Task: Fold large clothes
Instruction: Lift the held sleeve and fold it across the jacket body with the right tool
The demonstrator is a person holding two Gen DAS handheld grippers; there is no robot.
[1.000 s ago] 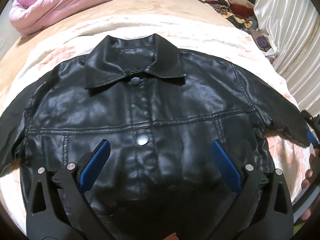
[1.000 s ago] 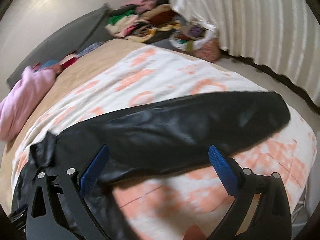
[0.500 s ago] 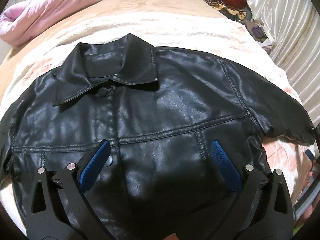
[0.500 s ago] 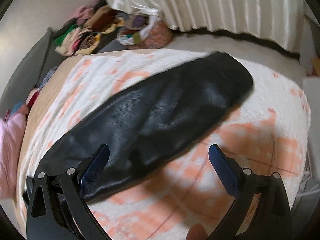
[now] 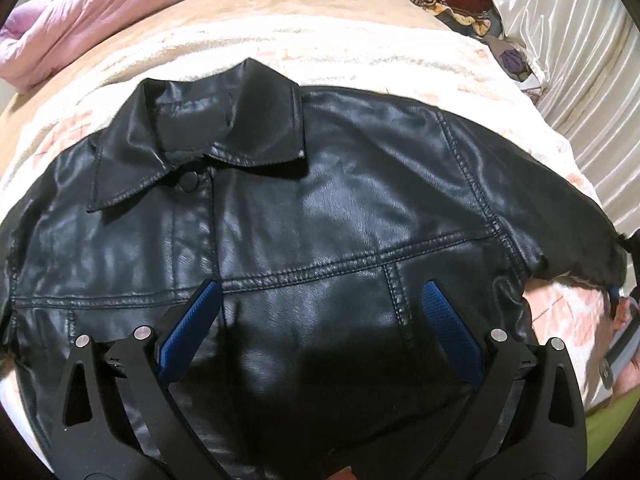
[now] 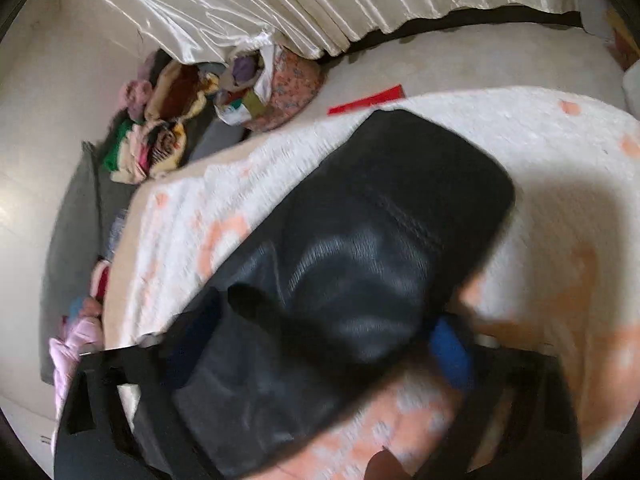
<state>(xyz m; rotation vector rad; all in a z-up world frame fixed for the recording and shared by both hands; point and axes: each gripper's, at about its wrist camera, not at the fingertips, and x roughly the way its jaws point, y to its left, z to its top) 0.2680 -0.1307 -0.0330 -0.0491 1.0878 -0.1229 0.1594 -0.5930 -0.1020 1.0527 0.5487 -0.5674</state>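
A black leather jacket (image 5: pixel 320 208) lies spread front-up on the bed, collar (image 5: pixel 208 132) toward the far side. My left gripper (image 5: pixel 320 320) is open and empty, hovering over the jacket's lower chest. In the right wrist view the jacket's right sleeve (image 6: pixel 360 272) runs between my right gripper's fingers (image 6: pixel 450 350). The view is blurred, so the jaw state does not show clearly. The right gripper (image 5: pixel 618 304) also shows at the sleeve's cuff at the right edge of the left wrist view.
The bed is covered by a white and orange blanket (image 5: pixel 360 52). A pink quilt (image 5: pixel 92 36) lies at the far left. Piles of clothes (image 6: pixel 160 128) and a bag sit on the floor by the pleated white curtain (image 6: pixel 320 0).
My left gripper has drifted right over the jacket. My right gripper has swung along the sleeve to the cuff end, and the sleeve now lies between its fingers.
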